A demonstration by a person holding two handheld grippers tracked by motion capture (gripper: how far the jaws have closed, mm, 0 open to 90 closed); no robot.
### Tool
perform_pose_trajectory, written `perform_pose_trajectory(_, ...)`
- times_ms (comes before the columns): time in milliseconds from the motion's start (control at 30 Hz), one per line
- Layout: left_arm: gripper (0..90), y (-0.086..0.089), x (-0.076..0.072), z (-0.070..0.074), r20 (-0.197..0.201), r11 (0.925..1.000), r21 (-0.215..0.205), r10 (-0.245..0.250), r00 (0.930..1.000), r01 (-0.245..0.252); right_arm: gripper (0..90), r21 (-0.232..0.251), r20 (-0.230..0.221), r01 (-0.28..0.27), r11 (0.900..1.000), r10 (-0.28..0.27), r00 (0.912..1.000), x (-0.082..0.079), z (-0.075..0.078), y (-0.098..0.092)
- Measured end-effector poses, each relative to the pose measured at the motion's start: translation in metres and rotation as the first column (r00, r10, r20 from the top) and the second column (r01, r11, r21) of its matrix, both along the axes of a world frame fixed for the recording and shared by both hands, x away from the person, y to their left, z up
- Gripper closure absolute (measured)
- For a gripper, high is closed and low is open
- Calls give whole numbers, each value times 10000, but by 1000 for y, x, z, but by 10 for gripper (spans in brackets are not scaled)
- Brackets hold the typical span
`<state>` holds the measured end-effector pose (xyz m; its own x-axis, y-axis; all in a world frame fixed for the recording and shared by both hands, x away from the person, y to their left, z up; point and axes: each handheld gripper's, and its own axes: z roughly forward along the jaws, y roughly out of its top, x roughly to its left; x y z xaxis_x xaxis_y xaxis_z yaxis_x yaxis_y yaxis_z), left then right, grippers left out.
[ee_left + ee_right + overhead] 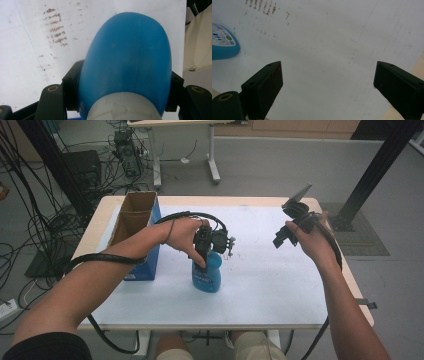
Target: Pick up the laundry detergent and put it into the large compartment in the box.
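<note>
a: fingers, left gripper (pixel 202 254): both pads clamped on the upper body of the blue bottle (pixel 207 274), one against each flank, just under its white cap (pixel 123 106). jaws narrow, holding.

b: and item two, right gripper (pixel 282 237)?

a: jaws spread wide, nothing between them. it hung above the white table sheet (pixel 270 285), well apart from the bottle, toward the right side of the table.

b: bottle's position?

a: upright on the sheet, near the middle of the table, its base toward the person's edge. long axis vertical. the cardboard box (pixel 134 227) stood open-topped just to its left, near but apart.

b: which way did the bottle lie from the fingers?

a: directly between and below the left pads; the gripper came at it from above, pointing down along that vertical axis. from the right gripper's own camera the bottle (pixel 223 42) sat off at the upper left, clear of those jaws.

b: nearer hand?

a: left, already gripping. judgement: any lift or carry toward the box would fall to the left hand; the right would need to cross the sheet first.
</note>
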<state>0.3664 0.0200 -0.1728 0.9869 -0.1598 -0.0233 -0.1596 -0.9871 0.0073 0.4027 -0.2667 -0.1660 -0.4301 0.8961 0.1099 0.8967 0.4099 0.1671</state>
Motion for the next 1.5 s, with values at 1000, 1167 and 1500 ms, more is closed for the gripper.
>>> perform_pose_trajectory(1000, 362, 0, 4, 1, -170, 9992, 112, 397, 9991, -395, 87, 94, 11, -122, 9999, 122, 9999, -1, -2, 2)
perform_pose_trajectory(1167, 363, -1, 4, 1, -188, 9986, 202, 484, 9987, -480, 87, 140, 11, -139, 9998, 139, 9999, -1, -3, 2)
perform_pose_trajectory(1500, 365, -3, 2, 8, -156, 9971, 342, 689, 9975, -683, 88, 227, 31, -176, 9996, 176, 9998, -2, -5, -1)
